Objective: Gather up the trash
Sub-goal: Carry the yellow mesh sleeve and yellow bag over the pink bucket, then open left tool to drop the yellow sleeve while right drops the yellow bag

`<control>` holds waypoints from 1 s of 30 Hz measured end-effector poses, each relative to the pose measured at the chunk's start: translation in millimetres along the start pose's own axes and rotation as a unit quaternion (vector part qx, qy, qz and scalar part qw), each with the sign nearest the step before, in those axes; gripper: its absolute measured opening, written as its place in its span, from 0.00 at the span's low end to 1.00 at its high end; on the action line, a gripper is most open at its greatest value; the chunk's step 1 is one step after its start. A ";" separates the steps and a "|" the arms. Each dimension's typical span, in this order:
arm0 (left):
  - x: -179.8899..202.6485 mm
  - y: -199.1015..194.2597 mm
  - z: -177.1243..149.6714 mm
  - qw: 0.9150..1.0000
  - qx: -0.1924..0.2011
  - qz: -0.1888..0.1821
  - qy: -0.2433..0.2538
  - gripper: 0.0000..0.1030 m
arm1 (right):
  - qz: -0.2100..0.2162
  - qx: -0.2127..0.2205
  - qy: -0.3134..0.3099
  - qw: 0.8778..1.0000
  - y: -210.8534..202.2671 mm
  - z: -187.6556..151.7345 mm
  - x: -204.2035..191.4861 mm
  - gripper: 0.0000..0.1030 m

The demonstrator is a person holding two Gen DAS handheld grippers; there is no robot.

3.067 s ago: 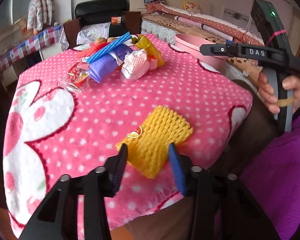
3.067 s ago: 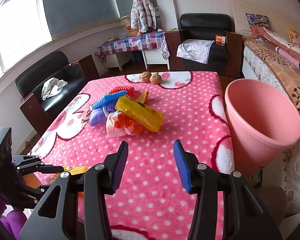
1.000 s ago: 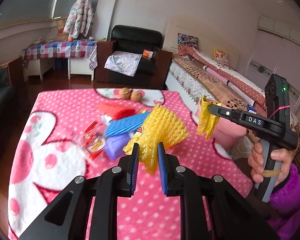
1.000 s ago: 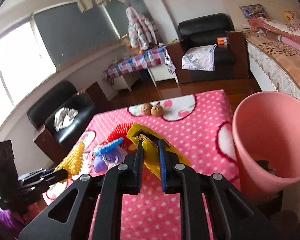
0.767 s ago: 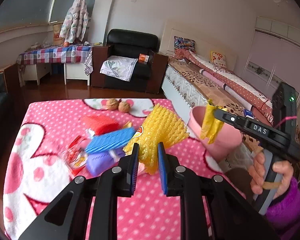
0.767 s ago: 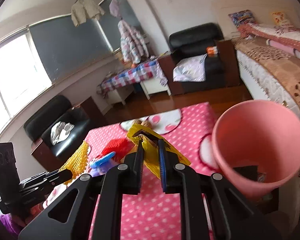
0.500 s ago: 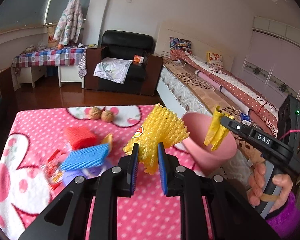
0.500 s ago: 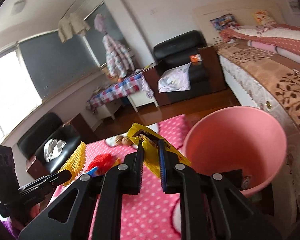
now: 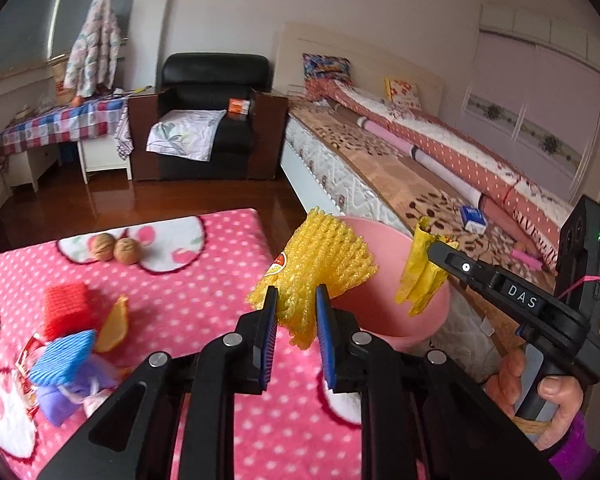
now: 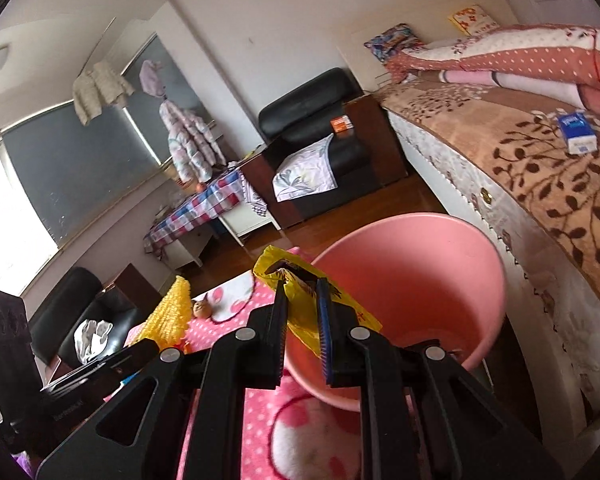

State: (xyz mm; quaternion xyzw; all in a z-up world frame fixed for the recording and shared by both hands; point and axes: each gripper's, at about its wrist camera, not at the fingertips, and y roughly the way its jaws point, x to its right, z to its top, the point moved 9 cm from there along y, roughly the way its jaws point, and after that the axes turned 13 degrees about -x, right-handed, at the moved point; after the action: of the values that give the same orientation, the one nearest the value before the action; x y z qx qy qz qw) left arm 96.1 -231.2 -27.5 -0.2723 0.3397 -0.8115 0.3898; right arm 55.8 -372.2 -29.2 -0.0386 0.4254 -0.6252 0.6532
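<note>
My left gripper (image 9: 296, 300) is shut on a yellow foam fruit net (image 9: 320, 264), held in the air over the table's right edge, just in front of the pink bin (image 9: 384, 312). My right gripper (image 10: 302, 296) is shut on a yellow plastic wrapper (image 10: 300, 300) and hangs at the near rim of the pink bin (image 10: 416, 276), whose mouth faces me. From the left wrist view the wrapper (image 9: 420, 276) dangles over the bin's right side. More trash stays on the pink dotted tablecloth (image 9: 204, 280): a red net (image 9: 66, 310), a blue net (image 9: 62, 356), a purple piece (image 9: 60, 396).
Two walnuts (image 9: 116, 248) sit at the table's far edge. A bed (image 9: 420, 168) runs along the right, close behind the bin. A black armchair (image 9: 208, 120) and a checked side table (image 9: 56, 128) stand across the wooden floor. A hand (image 9: 540, 392) grips the right tool.
Both grippers have swung right from over the table toward the pink bin, each keeping its grip. The bin now fills the right wrist view; the trash pile has slid to the left.
</note>
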 end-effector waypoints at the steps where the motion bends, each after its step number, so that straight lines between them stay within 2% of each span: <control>1: 5.5 5.6 1.8 1.000 -0.004 -0.001 0.004 0.17 | -0.001 0.000 0.004 1.000 0.2 -0.1 5.4 0.14; 12: 37.6 54.4 12.0 0.999 -0.037 0.019 0.027 0.17 | -0.017 0.000 0.031 0.999 3.8 -0.2 38.4 0.14; 22: 50.5 76.2 13.2 0.997 -0.053 0.029 0.039 0.20 | -0.027 -0.002 0.038 0.999 6.0 -1.5 52.1 0.14; 25: 50.8 78.7 12.0 0.997 -0.054 0.027 0.043 0.28 | -0.030 -0.004 0.039 0.999 7.3 -1.7 55.5 0.14; 27: 51.3 78.9 12.1 0.997 -0.054 0.027 0.042 0.39 | -0.030 -0.004 0.041 0.999 7.1 -3.1 55.6 0.14; 30: 49.8 79.1 11.6 0.998 -0.053 0.023 0.039 0.44 | -0.031 -0.004 0.044 0.999 7.3 -3.6 56.4 0.14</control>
State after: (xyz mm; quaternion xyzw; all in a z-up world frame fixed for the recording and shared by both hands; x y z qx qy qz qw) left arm 112.4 -312.6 -71.9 -0.2526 0.4032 -0.7932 0.3801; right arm 51.2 -416.7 -64.4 -0.0268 0.4551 -0.6447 0.6136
